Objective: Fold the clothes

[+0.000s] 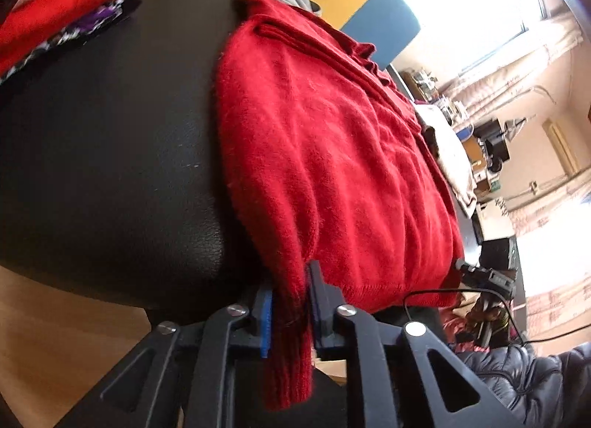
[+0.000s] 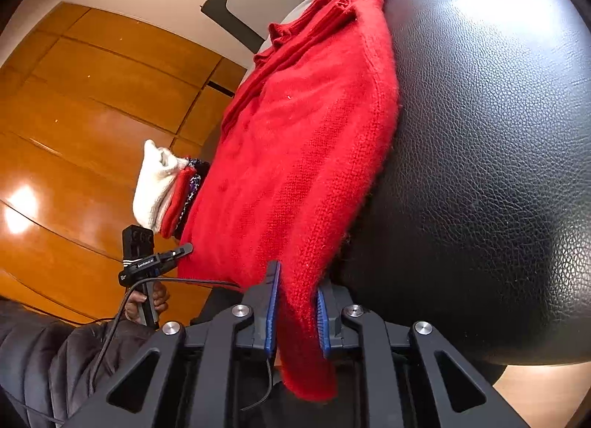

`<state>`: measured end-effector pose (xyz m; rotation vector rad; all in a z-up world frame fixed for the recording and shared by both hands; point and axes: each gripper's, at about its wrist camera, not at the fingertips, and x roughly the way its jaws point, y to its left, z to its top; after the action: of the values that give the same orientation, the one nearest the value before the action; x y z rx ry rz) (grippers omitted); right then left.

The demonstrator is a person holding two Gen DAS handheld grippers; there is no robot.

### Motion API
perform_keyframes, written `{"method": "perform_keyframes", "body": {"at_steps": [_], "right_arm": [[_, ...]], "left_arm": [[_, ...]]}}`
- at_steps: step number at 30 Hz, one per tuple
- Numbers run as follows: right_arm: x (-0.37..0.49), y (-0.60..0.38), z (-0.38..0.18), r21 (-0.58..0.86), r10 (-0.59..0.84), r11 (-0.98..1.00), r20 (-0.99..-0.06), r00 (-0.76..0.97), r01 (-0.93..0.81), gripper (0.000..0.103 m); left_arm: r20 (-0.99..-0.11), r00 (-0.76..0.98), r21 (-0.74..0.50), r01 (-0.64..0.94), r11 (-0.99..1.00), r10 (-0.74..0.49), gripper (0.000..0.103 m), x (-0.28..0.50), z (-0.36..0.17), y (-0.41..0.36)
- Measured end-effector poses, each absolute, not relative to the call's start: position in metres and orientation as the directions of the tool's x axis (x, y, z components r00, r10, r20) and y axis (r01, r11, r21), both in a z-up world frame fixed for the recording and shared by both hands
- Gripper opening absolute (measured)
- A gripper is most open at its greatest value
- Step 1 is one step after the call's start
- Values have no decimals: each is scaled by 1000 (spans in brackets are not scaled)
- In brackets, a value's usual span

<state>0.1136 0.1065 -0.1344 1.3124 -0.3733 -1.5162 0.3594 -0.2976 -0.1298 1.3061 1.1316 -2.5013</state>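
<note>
Left wrist view: red sweater (image 1: 332, 154) lies folded flat on the black leather seat (image 1: 110, 169), long axis running away from both grippers. Its near hem hangs off the seat edge. Left gripper (image 1: 290, 313) has narrow jaws with one hem corner between the blue pads; contact looks slack, so likely no firm pinch. Right gripper (image 2: 295, 313) mirrors this at the other corner, with daylight beside the right pad. Both hands are equally near. Folded stack (image 2: 166, 191) sits beyond the sweater's far side.

Both grippers angle downward, the left gripper (image 1: 290, 311) and the right gripper (image 2: 295, 311), each with jaws slightly parted around fabric.
</note>
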Motion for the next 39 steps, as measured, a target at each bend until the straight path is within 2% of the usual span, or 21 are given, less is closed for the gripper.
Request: {"method": "perform_keyframes", "body": {"at_steps": [5,7,8,9,10,11,13,16,21,27,33,36,39], "right_arm": [[122,101,-128,781,-851,-356,-497,166,513,59],[128,95,-123,743,-828,-368,-535,166,559,60],[130,91,-120,720,-811,-382,-562,163,579,58],[131,88,-119,701,-794,-399,-586,159,591,54],[130,88,-119,690,-778,-427,-610,152,585,36],[128,89,-120,677,-758,-452,-635,151,581,12],[126,90,-124,670,-725,-475,-665,177,571,12],[124,90,-124,688,-731,-460,-652,199,561,12],[108,86,-108,800,-860,-325,-472,195,504,12],[83,70,-90,847,-925,-227,-342,167,481,12],[31,32,-50,835,-960,-193,-270,78,516,12],[-7,13,-39,827,-964,-199,-261,45,526,12],[-48,-8,-43,823,-959,-239,-284,9,516,13]], "left_arm": [[-801,-572,-447,375,-812,177,24,347,-122,-283],[-810,-561,-429,373,-823,169,23,346,-123,-283],[-816,-555,-423,382,-822,161,13,347,-122,-285],[-821,-550,-419,392,-819,156,12,348,-121,-286],[-825,-545,-415,399,-818,152,12,349,-121,-287],[-824,-545,-416,397,-818,155,11,350,-120,-287],[-808,-557,-459,389,-798,193,11,352,-119,-292],[-708,-644,-603,338,-722,291,11,354,-108,-302],[-535,-765,-736,212,-643,359,10,347,-76,-324],[-405,-836,-785,109,-610,372,10,312,-47,-351],[-324,-888,-781,56,-622,327,10,248,-19,-393],[-317,-904,-783,81,-616,285,10,213,-22,-423],[-358,-901,-781,146,-607,245,10,169,-37,-448]]}}
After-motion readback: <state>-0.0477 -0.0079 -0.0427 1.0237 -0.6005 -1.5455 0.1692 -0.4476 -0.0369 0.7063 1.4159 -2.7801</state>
